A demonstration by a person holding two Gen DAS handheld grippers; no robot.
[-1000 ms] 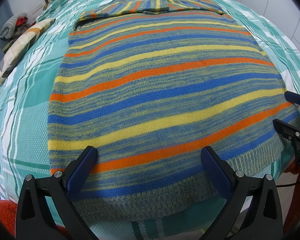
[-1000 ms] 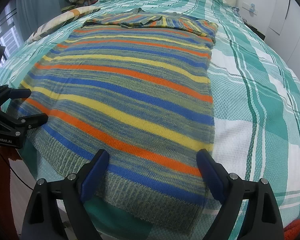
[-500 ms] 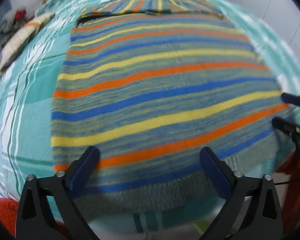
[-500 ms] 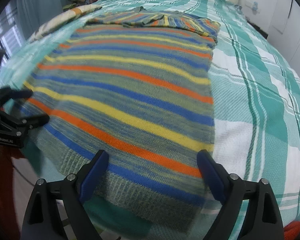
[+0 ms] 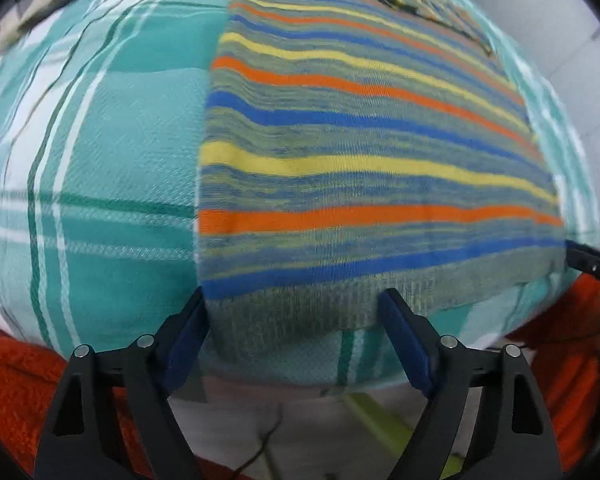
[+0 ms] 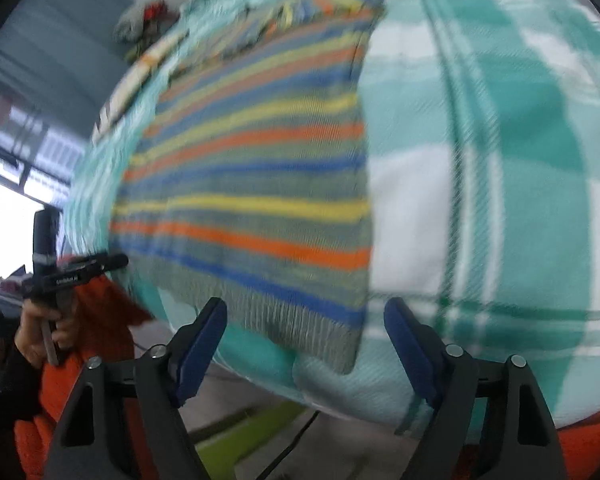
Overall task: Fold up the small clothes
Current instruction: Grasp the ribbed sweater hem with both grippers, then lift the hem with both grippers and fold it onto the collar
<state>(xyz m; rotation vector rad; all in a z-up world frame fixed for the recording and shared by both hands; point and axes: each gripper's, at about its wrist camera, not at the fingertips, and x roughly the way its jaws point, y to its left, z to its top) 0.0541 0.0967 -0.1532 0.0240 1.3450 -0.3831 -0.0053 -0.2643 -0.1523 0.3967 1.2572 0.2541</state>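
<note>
A striped knit sweater in blue, orange, yellow and grey-green lies flat on the bed, with its ribbed hem at the near edge. My left gripper hangs over the hem's left corner. Its jaws are closing, the corner lies between them, and the pads stand clear of the cloth. My right gripper is over the sweater's right hem corner in the same way, jaws closing and not pressing. Each view catches the other gripper at its edge: the right gripper, and the left gripper in a hand.
A teal and white plaid bedspread covers the bed and drops off at the near edge. Orange knit clothing of the person fills the lower corners. Below are grey floor and a green strip. A window is at far left.
The left gripper has slid left to the hem's left corner and the right gripper has slid right to the right corner. Both now tilt further down, and their jaws have narrowed a little.
</note>
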